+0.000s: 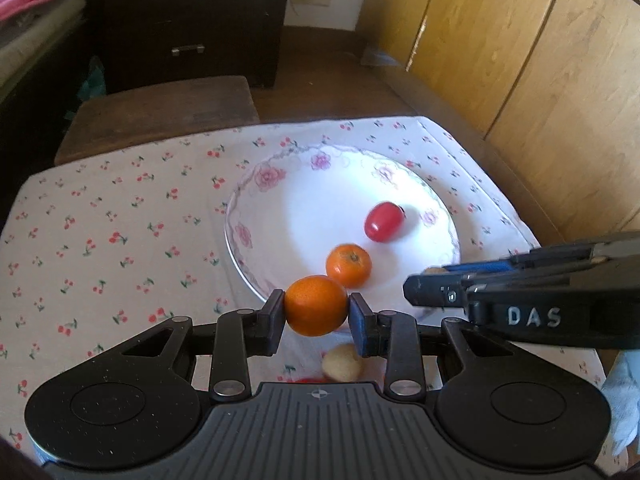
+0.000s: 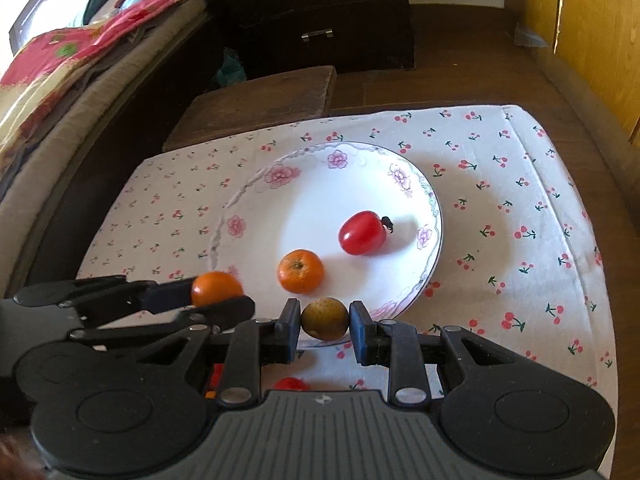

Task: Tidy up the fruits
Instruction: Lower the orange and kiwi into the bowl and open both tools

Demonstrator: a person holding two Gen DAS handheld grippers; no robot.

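Note:
My left gripper (image 1: 316,314) is shut on an orange tangerine (image 1: 316,304), held just above the near rim of a white flowered plate (image 1: 256,184). On that plate lie a second tangerine (image 1: 348,265) and a red tomato (image 1: 384,222). My right gripper (image 2: 325,322) is shut on a small brown-green fruit (image 2: 325,318) over the plate's (image 2: 248,188) near rim. In the right wrist view the tangerine on the plate (image 2: 301,271) and the tomato (image 2: 363,233) lie beyond it, and the left gripper (image 2: 224,292) with its tangerine (image 2: 216,287) is at the left. The right gripper (image 1: 420,292) reaches in from the right in the left wrist view.
A cherry-print cloth (image 1: 120,220) covers the table. A pale brown fruit (image 1: 342,366) and a red fruit (image 2: 291,383) lie on it under the grippers. Behind stand a wooden stool (image 1: 160,112), dark drawers (image 1: 188,20), a wooden wardrobe (image 1: 520,60) and a bed (image 2: 60,80).

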